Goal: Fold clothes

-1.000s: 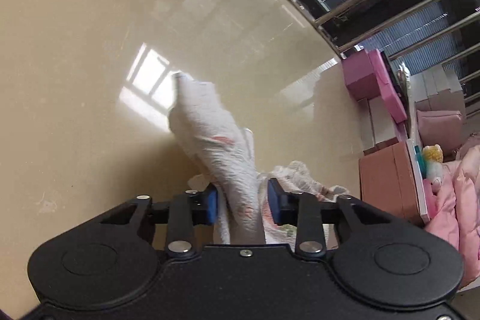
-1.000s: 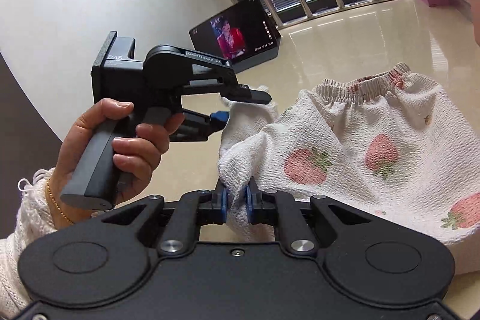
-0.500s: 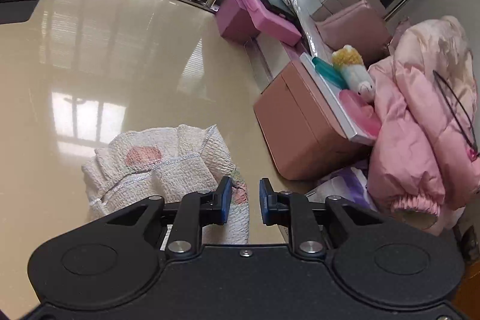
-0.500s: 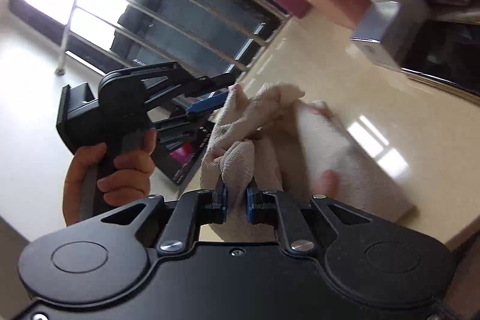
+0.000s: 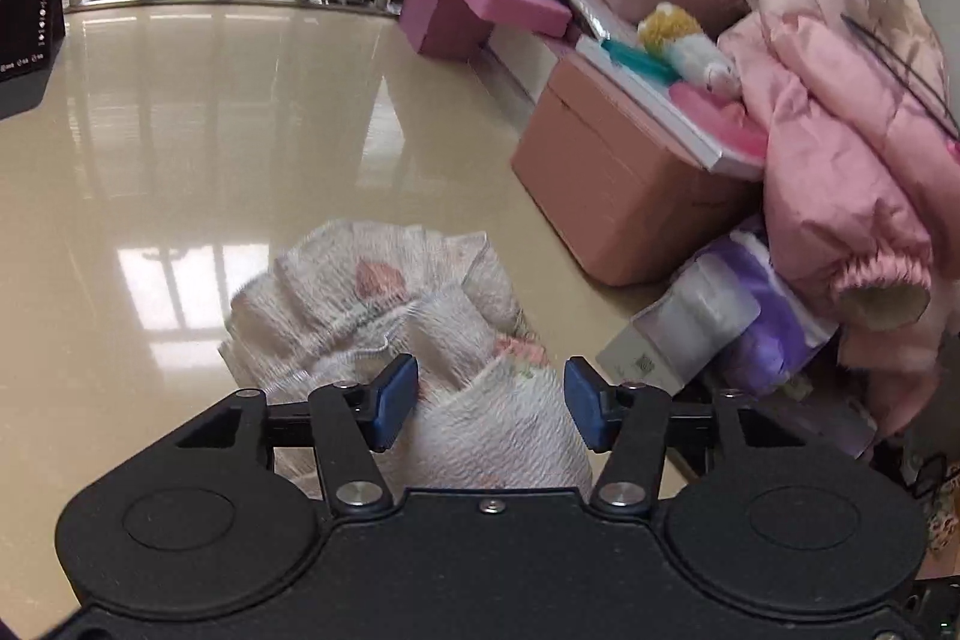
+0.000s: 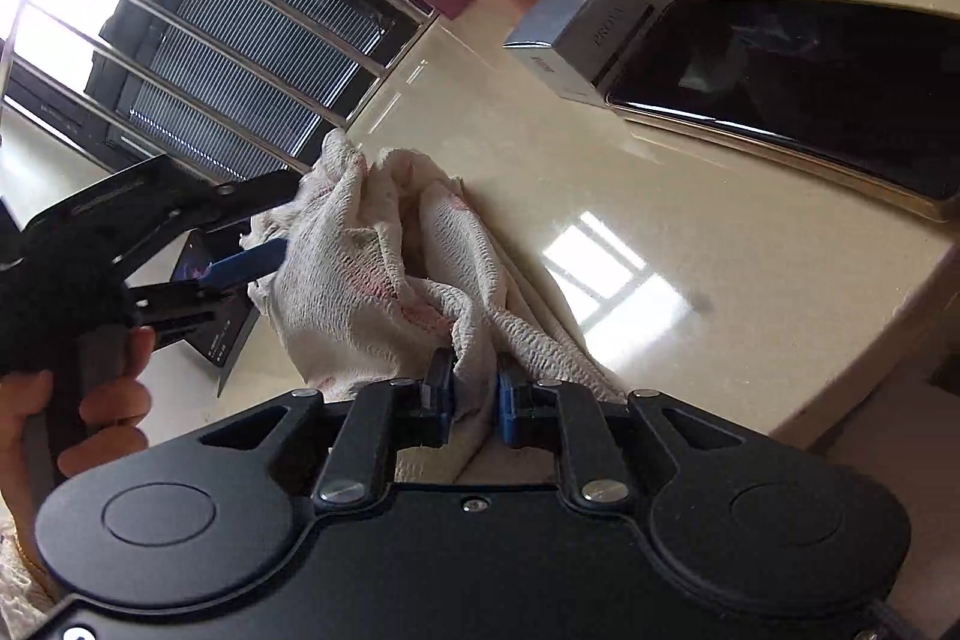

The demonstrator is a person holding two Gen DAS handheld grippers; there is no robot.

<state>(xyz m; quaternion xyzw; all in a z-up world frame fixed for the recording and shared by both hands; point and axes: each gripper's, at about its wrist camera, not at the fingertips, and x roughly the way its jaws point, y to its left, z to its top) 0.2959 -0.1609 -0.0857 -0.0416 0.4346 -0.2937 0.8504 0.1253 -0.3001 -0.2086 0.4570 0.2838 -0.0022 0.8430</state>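
The left gripper (image 5: 489, 403) has let go: half a second ago its blue pads sat close together on the white strawberry-print garment (image 5: 384, 304), and now they stand wide apart, with the cloth lying loose between and just ahead of them on the glossy beige table (image 5: 210, 130). The right gripper (image 6: 474, 403) has not followed; its fingers stay pinched on a twisted ridge of the same fabric, which bunches forward from the tips toward the other tool. The bundle has dropped from hanging in the air to resting in a crumpled heap (motion blur softens it, so whether the layers lie square is hard to judge). That suggests one fold has been laid down, and the right side probably needs releasing and the heap smoothing before the next fold.
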